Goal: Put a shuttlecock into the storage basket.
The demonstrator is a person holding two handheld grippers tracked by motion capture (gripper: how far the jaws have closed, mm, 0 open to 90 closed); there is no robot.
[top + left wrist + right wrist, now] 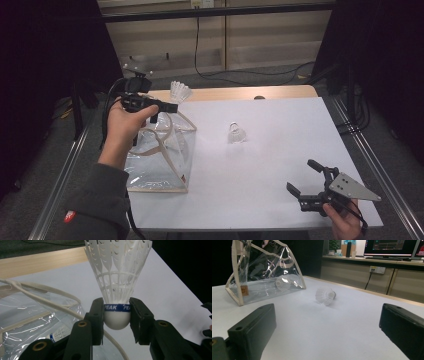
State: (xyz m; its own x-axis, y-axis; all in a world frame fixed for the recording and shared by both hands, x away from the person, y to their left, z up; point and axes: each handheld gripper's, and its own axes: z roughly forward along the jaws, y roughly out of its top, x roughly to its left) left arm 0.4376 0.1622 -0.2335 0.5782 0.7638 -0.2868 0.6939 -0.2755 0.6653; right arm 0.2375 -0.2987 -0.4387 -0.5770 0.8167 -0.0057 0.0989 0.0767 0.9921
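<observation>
Gripping a white shuttlecock by its rounded cork base, the left gripper has both pads pressed at the blue band, feathers pointing away from the hand. It is held in the air above the open mouth of the clear plastic bag at the table's left side. The bag already holds one shuttlecock; another lies on its side on the white tabletop, well apart from the bag. The right gripper rests low near the front edge, jaws spread wide with nothing between them. Assessment: the item is very light, its skirt thin and easily crushed or bent; the firm cork is the proper hold point. The bag is soft, glossy and likely to shift or collapse.
</observation>
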